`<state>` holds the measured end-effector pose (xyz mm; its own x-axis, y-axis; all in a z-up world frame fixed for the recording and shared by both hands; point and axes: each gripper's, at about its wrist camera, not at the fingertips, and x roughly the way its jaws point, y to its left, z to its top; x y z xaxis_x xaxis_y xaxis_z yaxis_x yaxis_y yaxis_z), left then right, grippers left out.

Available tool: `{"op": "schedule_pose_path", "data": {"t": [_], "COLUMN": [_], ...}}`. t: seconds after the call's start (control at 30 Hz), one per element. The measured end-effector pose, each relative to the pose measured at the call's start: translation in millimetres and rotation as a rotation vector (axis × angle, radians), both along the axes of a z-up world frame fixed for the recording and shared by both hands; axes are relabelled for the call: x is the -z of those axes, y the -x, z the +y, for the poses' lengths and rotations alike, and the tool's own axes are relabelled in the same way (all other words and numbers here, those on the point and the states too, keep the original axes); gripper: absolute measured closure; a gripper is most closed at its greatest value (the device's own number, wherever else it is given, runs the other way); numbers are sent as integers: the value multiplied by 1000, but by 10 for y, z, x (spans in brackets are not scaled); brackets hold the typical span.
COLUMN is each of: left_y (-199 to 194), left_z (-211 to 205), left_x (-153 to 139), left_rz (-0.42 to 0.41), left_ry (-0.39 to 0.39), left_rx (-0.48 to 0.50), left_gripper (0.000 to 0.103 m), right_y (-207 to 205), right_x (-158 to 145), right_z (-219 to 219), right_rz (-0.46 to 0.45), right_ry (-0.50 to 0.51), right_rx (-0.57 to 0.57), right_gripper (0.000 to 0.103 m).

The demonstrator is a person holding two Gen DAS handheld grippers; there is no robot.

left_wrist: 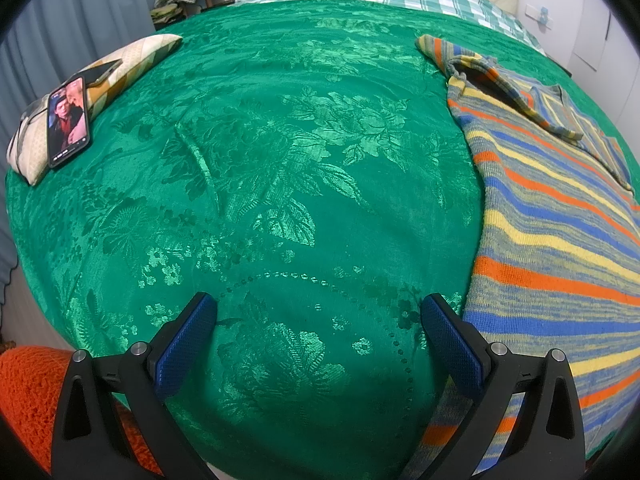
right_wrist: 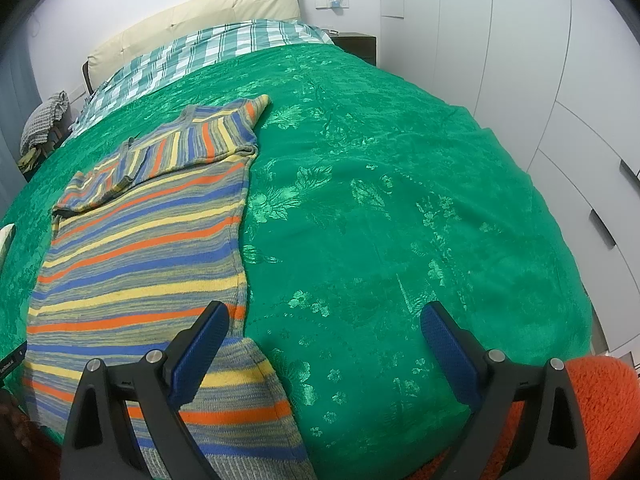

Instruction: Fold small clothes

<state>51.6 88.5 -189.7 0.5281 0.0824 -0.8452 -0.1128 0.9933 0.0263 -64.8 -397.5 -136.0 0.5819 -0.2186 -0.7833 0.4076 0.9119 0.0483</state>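
Note:
A striped knit sweater (left_wrist: pixel 560 220) in blue, orange, yellow and grey lies flat on the green bedspread (left_wrist: pixel 280 160), its sleeves folded across the chest. In the left wrist view it fills the right side. In the right wrist view the sweater (right_wrist: pixel 140 248) lies at the left. My left gripper (left_wrist: pixel 320 312) is open and empty over bare bedspread, just left of the sweater's hem. My right gripper (right_wrist: pixel 324 320) is open and empty, its left finger (right_wrist: pixel 200 352) over the sweater's lower right corner.
A phone (left_wrist: pixel 68 120) rests on a patterned cushion (left_wrist: pixel 100 92) at the bed's left edge. A checked sheet (right_wrist: pixel 192 52) and cream headboard (right_wrist: pixel 200 20) lie at the far end. Orange fabric (right_wrist: pixel 600 408) sits at the near edge. White wardrobes (right_wrist: pixel 540 80) stand to the right.

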Motion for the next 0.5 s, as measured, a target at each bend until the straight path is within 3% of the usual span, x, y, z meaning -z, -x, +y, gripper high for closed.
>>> {"op": "schedule_pose_path", "data": {"t": [0.33,0.4,0.5], "left_y": [10,41,138], "left_z": [25,81,143], "left_x": [-44,-133,-287], "left_rz": [18,20,28], "left_ry": [25,61,201], "left_rx": [9,28,114], "left_gripper": [2,2,2], "right_y": [26,66,143], "right_x": [-58,-186,-402], "right_z": [-10,-82,-207], "right_rz": [-15,-41,-62], "right_ry": [-14,-45,-106], "right_rx": [11,11,-34], "right_gripper": [7,7,7]}}
